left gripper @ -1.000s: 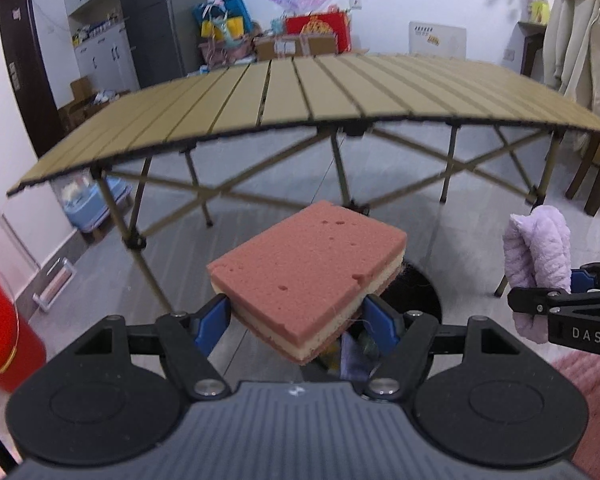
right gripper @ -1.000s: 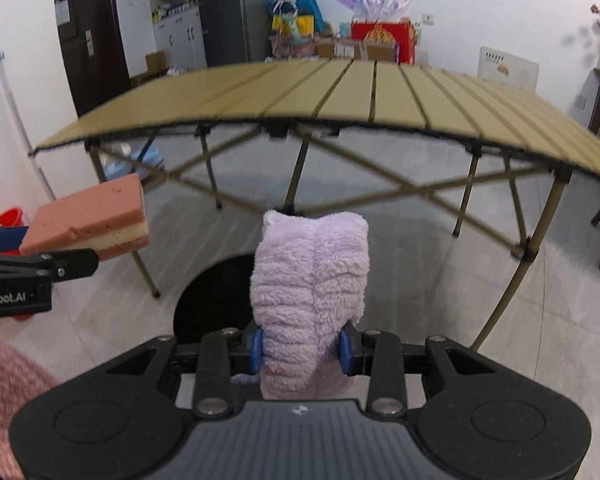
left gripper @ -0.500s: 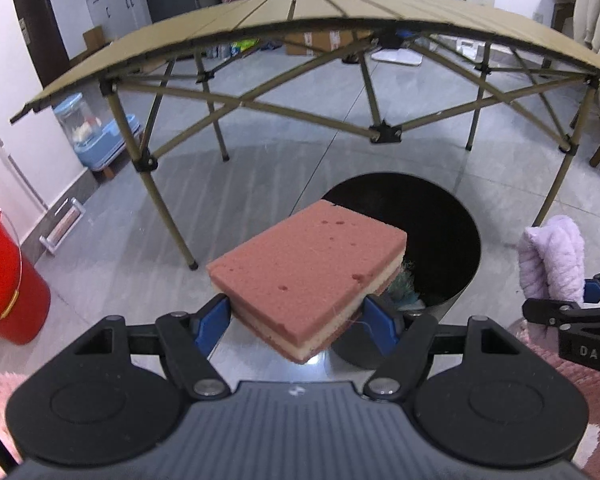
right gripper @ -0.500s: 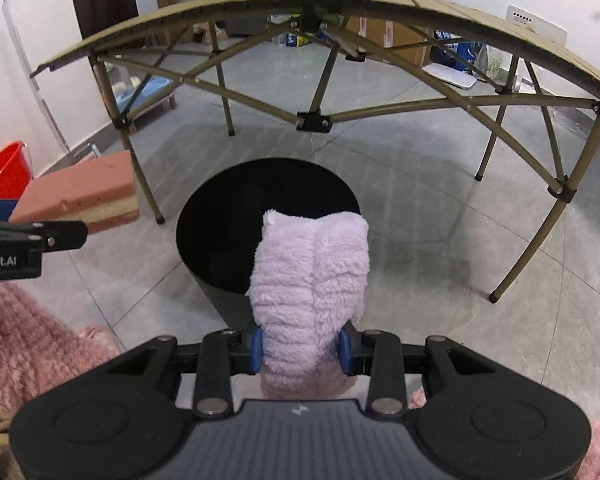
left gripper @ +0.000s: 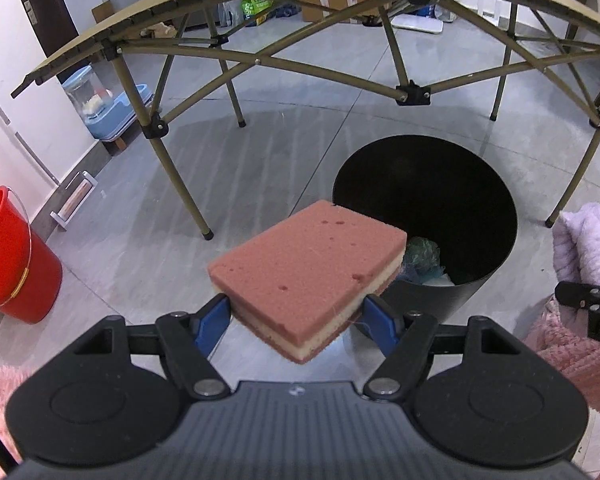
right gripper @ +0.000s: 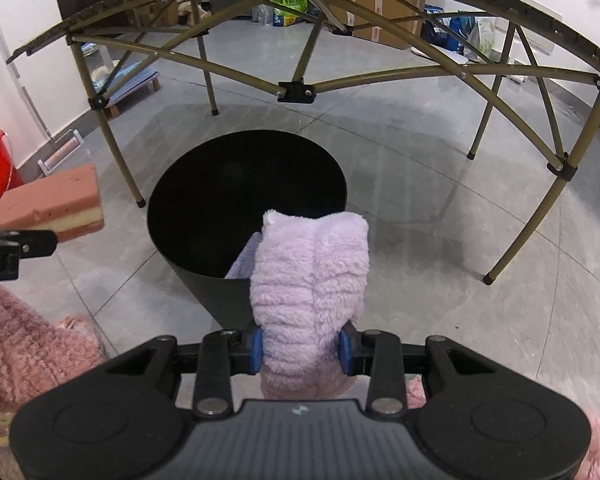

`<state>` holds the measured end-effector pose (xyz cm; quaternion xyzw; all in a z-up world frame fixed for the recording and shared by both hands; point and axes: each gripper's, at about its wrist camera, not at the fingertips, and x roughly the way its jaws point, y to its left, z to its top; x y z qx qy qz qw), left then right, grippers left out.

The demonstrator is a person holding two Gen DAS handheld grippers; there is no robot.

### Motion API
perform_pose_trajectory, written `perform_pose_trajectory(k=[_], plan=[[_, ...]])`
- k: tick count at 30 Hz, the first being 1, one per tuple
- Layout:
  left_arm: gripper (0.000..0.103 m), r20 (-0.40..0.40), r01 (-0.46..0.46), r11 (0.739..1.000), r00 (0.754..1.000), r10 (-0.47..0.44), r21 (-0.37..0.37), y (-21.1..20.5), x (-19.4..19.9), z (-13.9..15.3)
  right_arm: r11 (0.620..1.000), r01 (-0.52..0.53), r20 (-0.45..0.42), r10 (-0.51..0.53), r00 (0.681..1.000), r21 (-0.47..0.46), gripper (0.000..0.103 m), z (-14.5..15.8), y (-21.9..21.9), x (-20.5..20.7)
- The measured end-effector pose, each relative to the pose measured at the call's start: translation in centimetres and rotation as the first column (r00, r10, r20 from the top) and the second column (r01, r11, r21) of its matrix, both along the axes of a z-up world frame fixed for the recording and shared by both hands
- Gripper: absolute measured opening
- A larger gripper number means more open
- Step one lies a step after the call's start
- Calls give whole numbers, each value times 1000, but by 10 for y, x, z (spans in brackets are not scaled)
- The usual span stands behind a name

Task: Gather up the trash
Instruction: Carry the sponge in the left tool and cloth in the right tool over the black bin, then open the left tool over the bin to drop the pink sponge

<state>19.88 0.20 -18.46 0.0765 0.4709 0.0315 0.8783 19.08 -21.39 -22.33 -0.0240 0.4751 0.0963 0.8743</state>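
Observation:
My left gripper (left gripper: pixel 298 320) is shut on a pink sponge (left gripper: pixel 308 268) with a cream middle layer, held just left of a black trash bin (left gripper: pixel 488 280) on the floor. Some greenish and blue trash (left gripper: pixel 422 260) lies inside the bin. My right gripper (right gripper: pixel 300 346) is shut on a fluffy lilac cloth (right gripper: pixel 312 276), hovering over the near rim of the same black bin (right gripper: pixel 204 284). The sponge (right gripper: pixel 56 204) shows at the left edge of the right wrist view, and the lilac cloth (left gripper: pixel 584 244) at the right edge of the left wrist view.
A folding table (left gripper: pixel 260 60) with olive legs spans the floor beyond the bin. A red bucket (left gripper: pixel 8 264) stands at the left wall near a blue container (left gripper: pixel 104 108). Pink fluffy rugs (right gripper: pixel 24 340) lie on the grey tile floor close to me.
Both grippers have sunk and tilted downward, from facing the table top to looking under it. The black bin has come into full view below them. Both grips are unchanged.

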Motion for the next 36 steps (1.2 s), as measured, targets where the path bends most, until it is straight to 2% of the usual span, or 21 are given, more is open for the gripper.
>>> perform_pose_trajectory(k=[10,20,28,36], plan=[[73,-9,35,999,999,-35,10,-21,29,-4,998,60,8,-60,998,-4,34,0,-17,30],[73,-9,86,996,996,-86,-7,-62,72,-9,992,130,42,-130,991,6,34,9,-44,66],[73,-46,72,997,996,-74,-34,-84,107,-22,980,198,68,-199,978,28,34,16,-67,97],[73,-117,30,998,992,-36,-56,-94,131,-38,971,234,43,-237,971,57,34,9,-74,111]])
